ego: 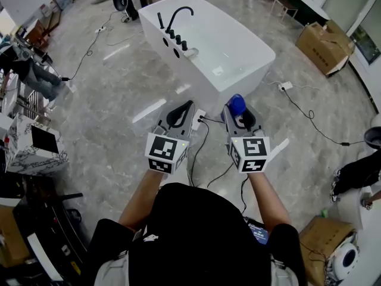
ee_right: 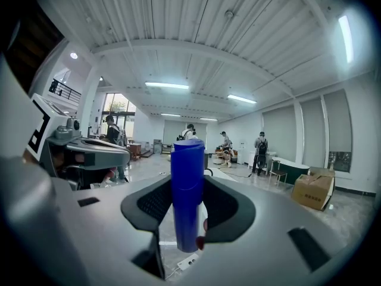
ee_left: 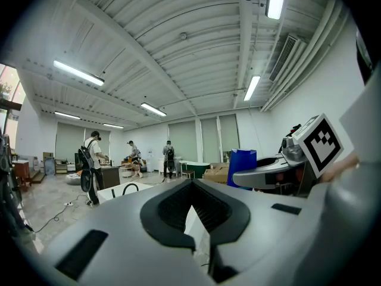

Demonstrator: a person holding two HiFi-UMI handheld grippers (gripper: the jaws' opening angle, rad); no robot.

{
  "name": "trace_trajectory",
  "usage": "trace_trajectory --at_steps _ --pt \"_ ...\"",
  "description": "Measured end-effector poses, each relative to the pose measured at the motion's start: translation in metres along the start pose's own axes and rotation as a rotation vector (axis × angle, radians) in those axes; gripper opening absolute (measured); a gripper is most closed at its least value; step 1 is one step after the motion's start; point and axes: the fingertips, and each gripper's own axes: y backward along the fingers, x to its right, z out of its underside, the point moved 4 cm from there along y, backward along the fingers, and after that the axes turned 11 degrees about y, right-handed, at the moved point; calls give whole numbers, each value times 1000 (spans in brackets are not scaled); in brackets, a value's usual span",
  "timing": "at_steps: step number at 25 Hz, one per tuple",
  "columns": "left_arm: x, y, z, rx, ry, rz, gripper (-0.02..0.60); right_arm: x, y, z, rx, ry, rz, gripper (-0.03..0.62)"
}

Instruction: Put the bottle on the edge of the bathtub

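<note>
A blue bottle (ego: 237,104) stands upright between the jaws of my right gripper (ego: 239,117), which is shut on it. The right gripper view shows the same bottle (ee_right: 187,189) held near its lower part by the dark pads of that gripper (ee_right: 184,222). My left gripper (ego: 188,105) is beside it, jaws together and holding nothing; its own view shows the left gripper (ee_left: 193,219) empty and the bottle (ee_left: 241,159) off to the right. The white bathtub (ego: 262,55) with a black faucet (ego: 178,14) stands on the floor ahead of both grippers.
Cables and a power strip (ego: 199,117) lie on the grey floor between me and the tub. Cardboard boxes (ego: 324,46) sit at the back right, another box (ego: 324,237) at the near right. A marbled cabinet (ego: 24,145) stands left. People (ee_right: 259,154) stand far off.
</note>
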Motion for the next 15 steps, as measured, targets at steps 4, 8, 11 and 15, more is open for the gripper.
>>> trace_trajectory --at_steps 4,8,11,15 --pt "-17 -24 -2 2 3 4 11 8 -26 -1 -4 5 1 164" --pt "-42 -52 -8 5 5 10 11 17 -62 -2 -12 5 3 164" --pt "-67 -74 -12 1 8 12 11 22 -93 -5 -12 -2 1 164" --pt "-103 -107 -19 -9 16 17 11 28 -139 -10 -20 -16 0 164"
